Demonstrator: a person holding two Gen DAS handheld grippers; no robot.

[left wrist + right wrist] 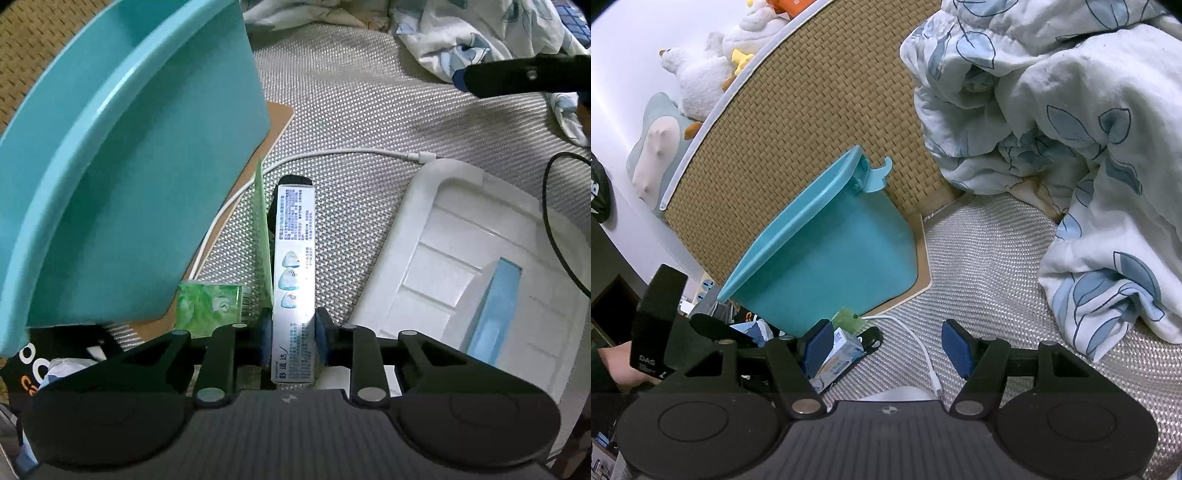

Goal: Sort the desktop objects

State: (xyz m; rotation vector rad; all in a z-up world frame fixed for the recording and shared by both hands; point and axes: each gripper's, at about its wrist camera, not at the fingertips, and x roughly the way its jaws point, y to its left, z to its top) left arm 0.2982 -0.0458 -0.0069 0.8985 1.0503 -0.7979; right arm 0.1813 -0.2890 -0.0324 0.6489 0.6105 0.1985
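- The left claw [293, 334] is clamping a long white toothpaste box [295, 273], its blue pads [322, 334] pressing both narrow sides near the box's near end; the box is pointing forward, away from the camera.
- A thin green card [263, 236] is standing on edge just left of the box, and a green packet [207, 308] is lying beside it, partly under the teal bin [122, 177].
- The teal bin is sitting tilted on a brown board [279, 122], close to the left of the held box.
- A white charging cable [332, 153] is running across the silver woven mat [351, 110] beyond the box.
- A white tray [436, 206] is lying to the right, with a pale blue box [498, 302] inside it.
- The right claw [886, 350] is hovering wide open with nothing between its blue pads [955, 349], above the mat, the cable [919, 347] running between them.
- A floral quilt [1052, 122] is bunching up ahead and to the right of it.
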